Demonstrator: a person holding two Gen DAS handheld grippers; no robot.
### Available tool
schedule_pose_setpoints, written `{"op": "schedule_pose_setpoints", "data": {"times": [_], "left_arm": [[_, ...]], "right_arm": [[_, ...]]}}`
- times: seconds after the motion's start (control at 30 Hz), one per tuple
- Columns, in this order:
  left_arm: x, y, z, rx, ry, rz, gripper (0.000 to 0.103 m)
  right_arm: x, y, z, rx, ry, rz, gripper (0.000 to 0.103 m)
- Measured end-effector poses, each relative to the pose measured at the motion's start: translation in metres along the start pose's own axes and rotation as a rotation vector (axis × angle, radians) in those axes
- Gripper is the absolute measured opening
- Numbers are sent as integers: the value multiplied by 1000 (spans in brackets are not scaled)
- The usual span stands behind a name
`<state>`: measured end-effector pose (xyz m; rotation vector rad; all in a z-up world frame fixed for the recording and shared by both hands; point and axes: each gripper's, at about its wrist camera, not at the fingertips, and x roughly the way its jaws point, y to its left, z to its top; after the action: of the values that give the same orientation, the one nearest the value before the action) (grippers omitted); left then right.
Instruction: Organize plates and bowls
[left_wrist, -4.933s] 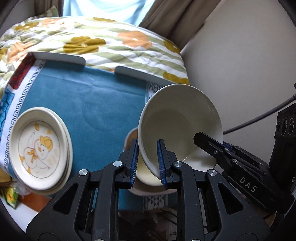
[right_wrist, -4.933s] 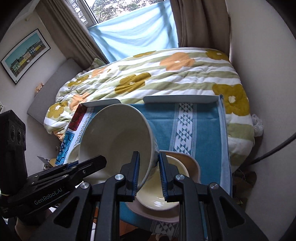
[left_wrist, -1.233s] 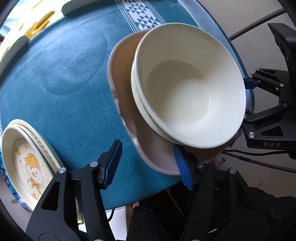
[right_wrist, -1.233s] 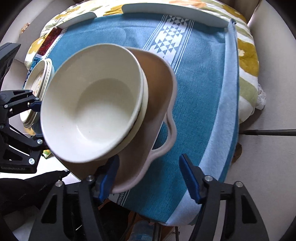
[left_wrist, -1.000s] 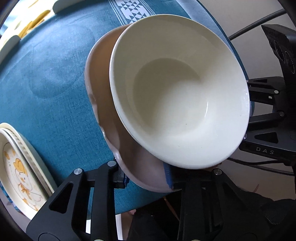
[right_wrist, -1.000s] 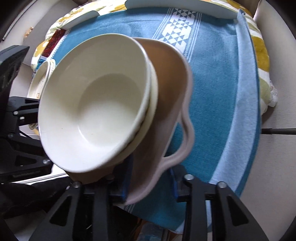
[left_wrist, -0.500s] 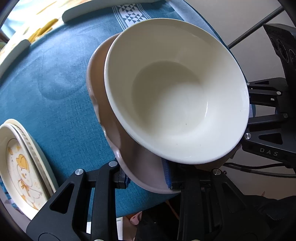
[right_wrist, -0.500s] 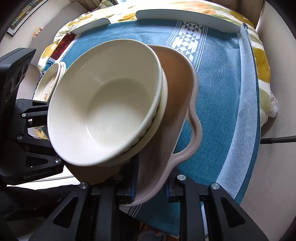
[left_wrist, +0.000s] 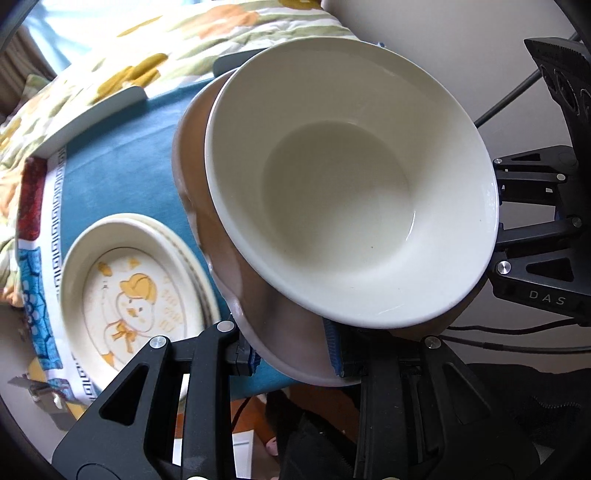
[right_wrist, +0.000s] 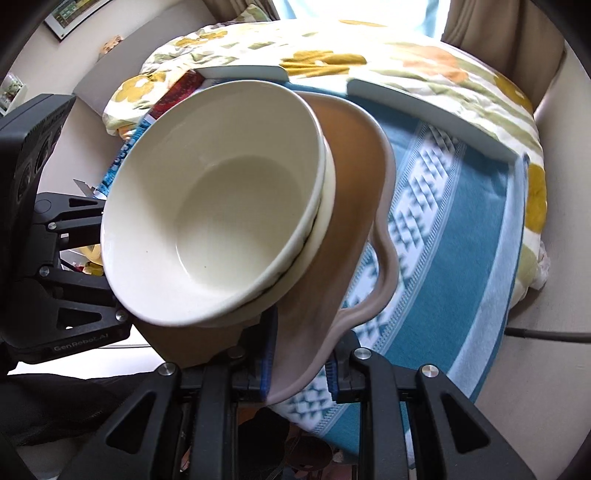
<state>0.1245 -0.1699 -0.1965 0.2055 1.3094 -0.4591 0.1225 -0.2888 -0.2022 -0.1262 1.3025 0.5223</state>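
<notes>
A tan wavy-edged plate (left_wrist: 229, 236) (right_wrist: 354, 206) carries two stacked cream bowls (left_wrist: 347, 184) (right_wrist: 221, 210). My left gripper (left_wrist: 291, 354) is shut on the plate's near edge. My right gripper (right_wrist: 299, 365) is shut on the plate's opposite edge. Together they hold the plate lifted above the blue tablecloth (left_wrist: 122, 177) (right_wrist: 461, 236). A stack of cream plates with a duck picture (left_wrist: 133, 291) lies on the cloth to the left, below the lifted plate.
A floral quilt (right_wrist: 332, 55) covers the bed behind the table. Two grey bars (right_wrist: 424, 107) lie along the cloth's far edge. A wall (left_wrist: 443, 44) is close on the right. A black cable (right_wrist: 546, 334) runs by the table's right side.
Both grippers closed on the tan plate's edges about a second ago. They have since lifted it with the bowls and carried it left, toward the duck plates.
</notes>
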Motion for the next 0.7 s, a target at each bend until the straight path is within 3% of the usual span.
{"op": "schedule_pose_setpoints", "data": {"times": [0.37,0.7], "left_arm": [[-43,103,-41,18,13,49,24],[-13,173,-65,25,79,51,24]], "right_arm": [[20,92,47,-20,-26,23,21],[71,152,67,26,13,41,21]]}}
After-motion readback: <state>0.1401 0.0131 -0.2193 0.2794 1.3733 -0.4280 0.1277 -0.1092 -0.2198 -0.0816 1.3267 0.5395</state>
